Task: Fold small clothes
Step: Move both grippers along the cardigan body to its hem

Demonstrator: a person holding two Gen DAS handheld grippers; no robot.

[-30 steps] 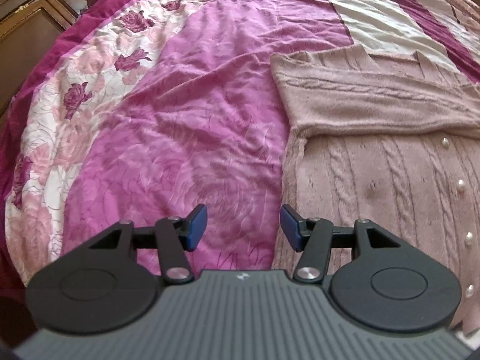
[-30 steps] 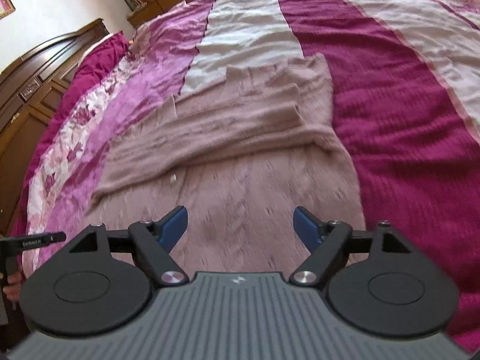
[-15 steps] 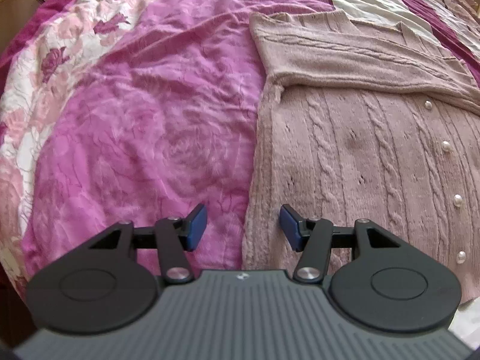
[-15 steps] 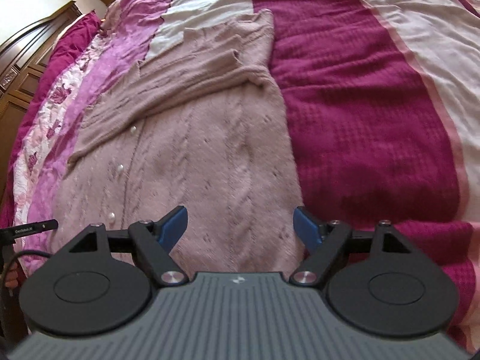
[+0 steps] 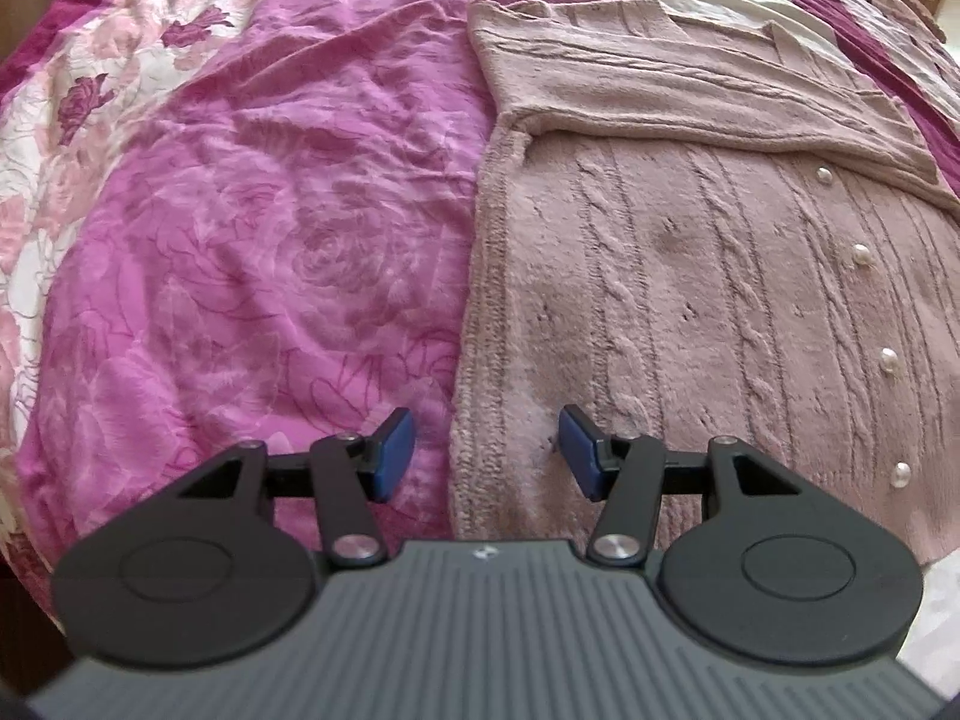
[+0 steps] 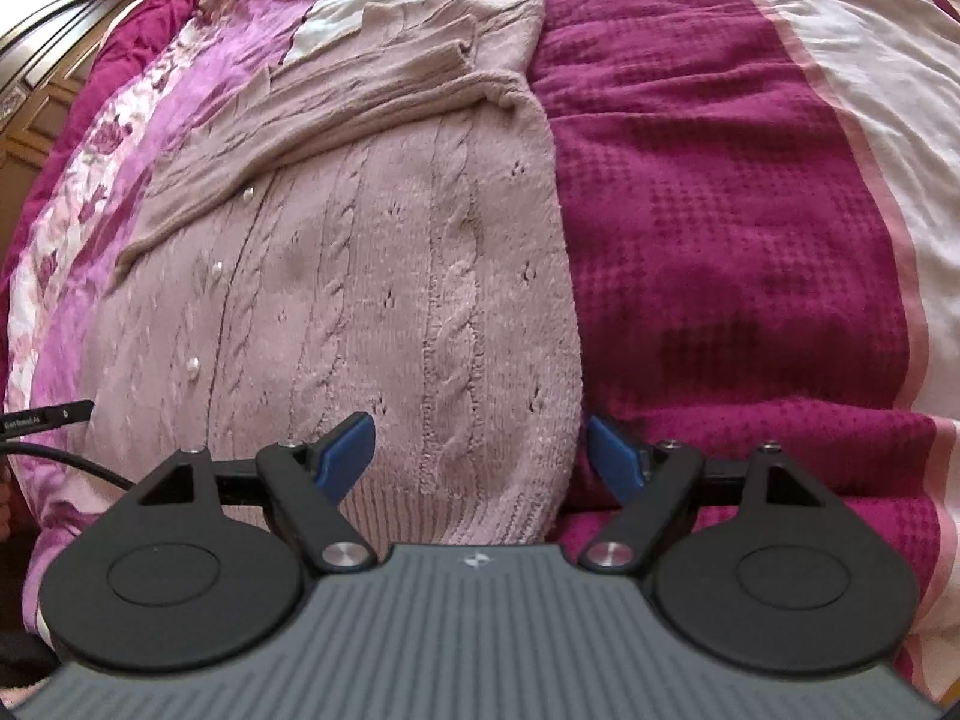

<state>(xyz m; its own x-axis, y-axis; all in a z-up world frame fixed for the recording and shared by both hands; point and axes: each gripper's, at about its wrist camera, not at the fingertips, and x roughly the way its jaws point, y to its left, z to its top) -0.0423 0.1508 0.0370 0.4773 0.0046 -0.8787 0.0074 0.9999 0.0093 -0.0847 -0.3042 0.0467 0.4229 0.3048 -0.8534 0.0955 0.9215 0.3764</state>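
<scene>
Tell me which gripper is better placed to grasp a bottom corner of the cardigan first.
Both are close, but probably the right gripper: its open jaws straddle the cardigan side edge right at the ribbed hem. The left gripper also straddles its edge, but its corner is hidden.

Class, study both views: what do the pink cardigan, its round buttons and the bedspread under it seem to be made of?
Cardigan: soft, matt knitted yarn, likely wool or acrylic; cable ribs and a fuzzy nap show.
Buttons: glossy, pearl-like beads, probably plastic.
Bedspread: thin woven cloth with a slight sheen, perhaps satin-like; fine creases and printed roses show.
</scene>
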